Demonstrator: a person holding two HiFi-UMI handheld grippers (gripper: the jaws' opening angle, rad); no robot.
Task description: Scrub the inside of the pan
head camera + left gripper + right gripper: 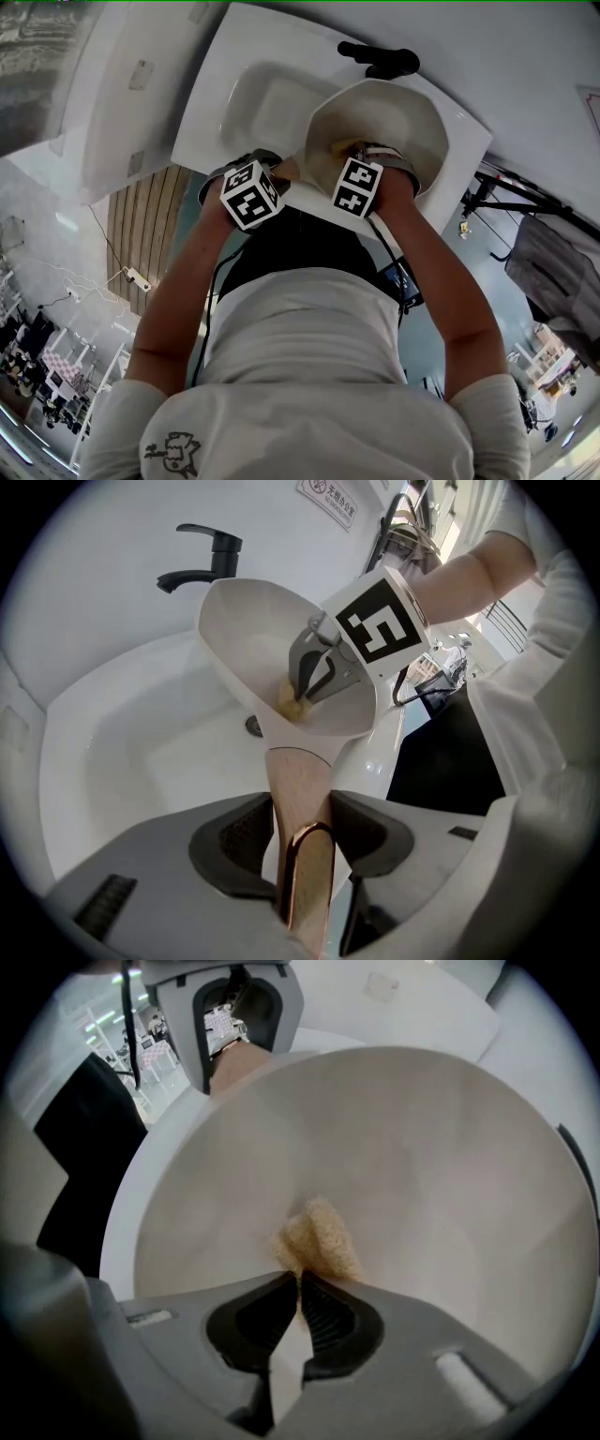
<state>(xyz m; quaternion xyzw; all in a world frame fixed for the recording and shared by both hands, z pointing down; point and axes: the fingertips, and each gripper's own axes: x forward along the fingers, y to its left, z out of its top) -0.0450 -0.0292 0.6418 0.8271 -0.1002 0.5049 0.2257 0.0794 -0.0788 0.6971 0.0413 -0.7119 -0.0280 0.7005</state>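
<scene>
Left gripper [300,806] clamped on wooden handle [298,775] of pan [248,635]. Jaws part-way apart, pads tight against handle's two sides. Pan tilted over white sink [141,752], opening turned up toward person. Black faucet [206,560] just behind pan's rim. Right gripper [300,1283] pointing down into pan, jaws almost together, pinching yellow sponge [319,1237]. Sponge pressed on pan's inner wall, low in bowl. Pan's inside pale cream, matte.
</scene>
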